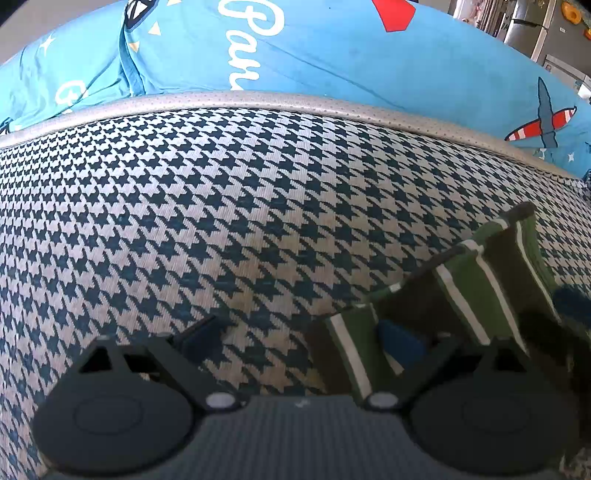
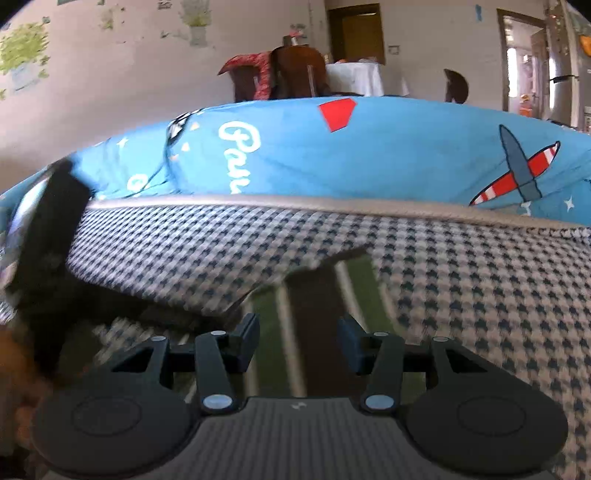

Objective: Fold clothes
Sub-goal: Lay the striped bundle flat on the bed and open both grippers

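Note:
A green garment point(image 1: 472, 280) with white and dark stripes lies bunched on a houndstooth-patterned surface point(image 1: 221, 206) at the lower right of the left wrist view. My left gripper point(image 1: 299, 339) is open, and a fold of the cloth drapes around its right finger; nothing lies against the left finger. In the right wrist view the same striped garment point(image 2: 314, 295) runs forward between the fingers of my right gripper point(image 2: 299, 341), which stands open just over it. The image there is blurred. A dark shape at the left edge looks like the other gripper point(image 2: 48, 229).
A grey piped edge point(image 1: 258, 99) borders the houndstooth surface. Beyond it lies blue bedding point(image 2: 388, 155) printed with a plane and white lettering. Far back stand wooden chairs point(image 2: 295, 74), a white-clothed table point(image 2: 354, 77) and a doorway point(image 2: 356, 33).

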`<act>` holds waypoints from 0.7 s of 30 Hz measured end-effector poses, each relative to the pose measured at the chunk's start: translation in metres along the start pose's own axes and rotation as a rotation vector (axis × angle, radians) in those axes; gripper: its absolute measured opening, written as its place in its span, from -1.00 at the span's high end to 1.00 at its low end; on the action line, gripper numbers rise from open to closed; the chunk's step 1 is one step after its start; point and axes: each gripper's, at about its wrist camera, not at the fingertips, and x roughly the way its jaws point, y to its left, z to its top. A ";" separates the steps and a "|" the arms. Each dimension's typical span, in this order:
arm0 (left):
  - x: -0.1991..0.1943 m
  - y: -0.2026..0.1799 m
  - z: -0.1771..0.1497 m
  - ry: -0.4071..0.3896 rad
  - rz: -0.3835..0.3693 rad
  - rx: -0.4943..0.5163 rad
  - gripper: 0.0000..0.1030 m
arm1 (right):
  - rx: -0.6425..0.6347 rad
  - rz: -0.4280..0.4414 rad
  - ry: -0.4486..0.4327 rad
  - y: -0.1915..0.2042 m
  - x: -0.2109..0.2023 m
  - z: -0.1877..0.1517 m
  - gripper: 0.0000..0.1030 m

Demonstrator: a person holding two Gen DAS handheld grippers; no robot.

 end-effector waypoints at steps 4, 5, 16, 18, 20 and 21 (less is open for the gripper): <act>0.002 0.001 0.002 -0.007 0.022 -0.005 -0.88 | -0.026 0.049 0.027 0.018 -0.019 -0.019 0.07; 0.002 0.001 0.003 -0.008 0.028 -0.008 -0.88 | -0.047 0.050 0.034 0.024 -0.022 -0.024 0.06; 0.004 0.006 0.004 -0.015 0.068 -0.005 -0.91 | -0.195 -0.054 0.080 0.065 -0.039 -0.078 0.03; 0.004 0.008 0.004 -0.016 0.074 -0.010 -0.91 | -0.189 -0.068 0.074 0.068 -0.044 -0.085 -0.01; 0.005 0.012 0.007 -0.019 0.084 -0.016 -0.91 | -0.180 -0.085 0.068 0.070 -0.048 -0.090 -0.04; 0.008 0.018 0.012 -0.020 0.091 -0.021 -0.91 | -0.167 -0.095 0.066 0.070 -0.051 -0.093 -0.05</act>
